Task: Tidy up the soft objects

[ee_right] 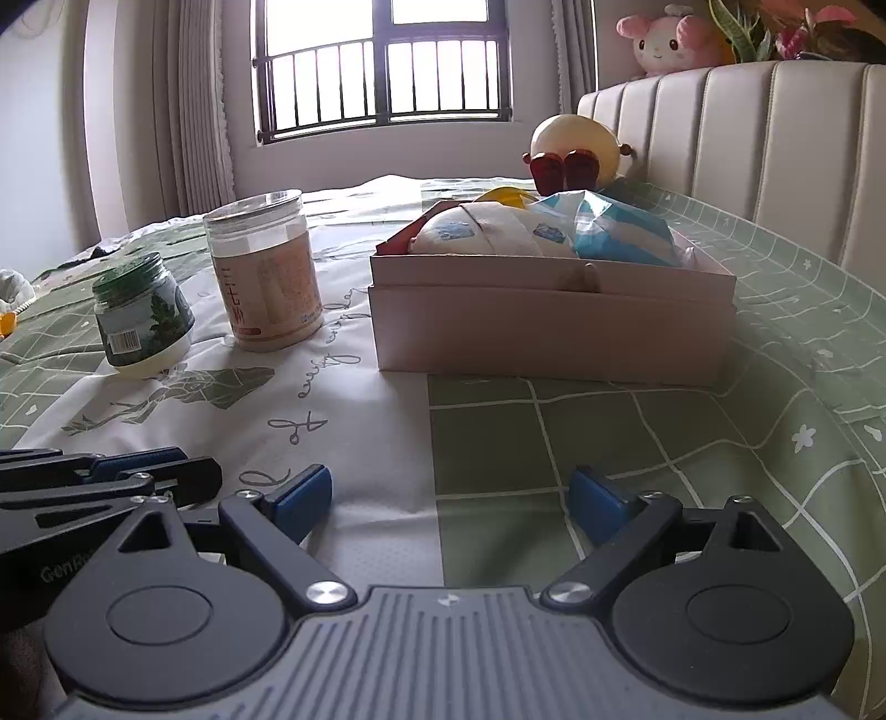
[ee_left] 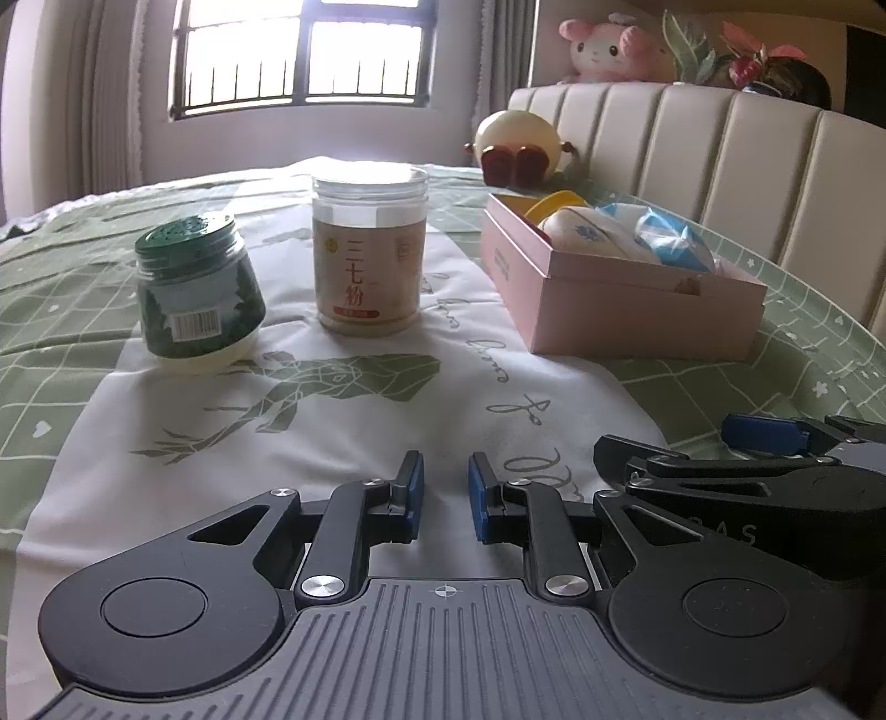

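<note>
A pink box point(ee_left: 637, 302) point(ee_right: 554, 327) stands on the bed. It holds soft items: a cream bundle point(ee_left: 587, 235) point(ee_right: 482, 232), blue-and-white packets point(ee_left: 673, 241) point(ee_right: 620, 232) and something yellow point(ee_left: 554, 205). My left gripper point(ee_left: 446, 498) rests low on the bedspread, jaws narrowly apart and empty; it also shows in the right wrist view point(ee_right: 111, 476). My right gripper point(ee_right: 448, 498) is open wide and empty, in front of the box; it also shows in the left wrist view point(ee_left: 775, 459).
A green-lidded jar point(ee_left: 196, 293) point(ee_right: 141, 315) and a clear jar of powder point(ee_left: 370, 249) point(ee_right: 263, 271) stand left of the box. A round cream plush point(ee_left: 518, 141) point(ee_right: 576, 149) lies behind it. A pink plush point(ee_left: 609, 47) point(ee_right: 670, 36) sits on the padded headboard point(ee_left: 720, 149).
</note>
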The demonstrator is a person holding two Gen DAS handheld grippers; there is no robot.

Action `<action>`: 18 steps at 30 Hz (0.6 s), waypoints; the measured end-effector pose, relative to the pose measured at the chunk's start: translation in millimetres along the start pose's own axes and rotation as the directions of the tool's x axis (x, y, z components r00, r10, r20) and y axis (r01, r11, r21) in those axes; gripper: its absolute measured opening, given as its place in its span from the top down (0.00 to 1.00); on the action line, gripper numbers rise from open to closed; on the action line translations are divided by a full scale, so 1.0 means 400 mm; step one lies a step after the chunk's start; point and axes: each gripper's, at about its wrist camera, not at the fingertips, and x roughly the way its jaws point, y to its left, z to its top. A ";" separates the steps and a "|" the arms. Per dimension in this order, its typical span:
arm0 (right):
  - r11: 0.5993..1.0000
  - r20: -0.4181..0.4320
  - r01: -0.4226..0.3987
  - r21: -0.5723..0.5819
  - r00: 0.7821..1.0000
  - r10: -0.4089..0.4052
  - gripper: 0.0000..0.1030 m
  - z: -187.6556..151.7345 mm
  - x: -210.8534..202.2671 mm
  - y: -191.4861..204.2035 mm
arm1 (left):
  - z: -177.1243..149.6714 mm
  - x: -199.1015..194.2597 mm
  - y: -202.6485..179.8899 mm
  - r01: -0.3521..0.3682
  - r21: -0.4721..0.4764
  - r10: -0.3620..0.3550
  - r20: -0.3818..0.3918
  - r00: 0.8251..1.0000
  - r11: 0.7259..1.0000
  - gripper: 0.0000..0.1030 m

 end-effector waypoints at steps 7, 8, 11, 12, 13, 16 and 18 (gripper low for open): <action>1.000 0.003 -0.007 0.008 1.000 0.007 0.09 -0.001 -0.001 -0.004 | -0.001 -0.001 -0.004 -0.006 0.010 0.006 0.000 1.000 1.000 0.81; 1.000 0.003 -0.007 0.008 1.000 0.007 0.09 0.000 0.000 -0.004 | -0.001 -0.001 -0.004 -0.005 0.009 0.005 0.001 1.000 1.000 0.81; 1.000 0.003 -0.007 0.007 1.000 0.007 0.09 0.000 0.000 -0.003 | -0.001 -0.001 -0.004 -0.005 0.009 0.005 0.000 1.000 1.000 0.81; 1.000 0.003 -0.007 0.007 1.000 0.007 0.09 -0.001 0.000 -0.003 | -0.002 -0.002 -0.004 -0.004 0.008 0.004 0.000 1.000 1.000 0.81; 1.000 0.003 -0.007 0.008 1.000 0.007 0.09 -0.001 0.000 -0.003 | -0.001 -0.001 -0.003 -0.003 0.007 0.003 0.000 1.000 1.000 0.81; 1.000 0.003 -0.006 0.006 1.000 0.006 0.09 -0.001 -0.001 -0.003 | -0.001 -0.001 -0.003 -0.004 0.008 0.004 0.000 1.000 1.000 0.81; 1.000 0.004 -0.007 0.005 1.000 0.007 0.09 -0.001 -0.001 -0.004 | -0.002 -0.002 -0.003 -0.004 0.008 0.004 0.001 1.000 1.000 0.81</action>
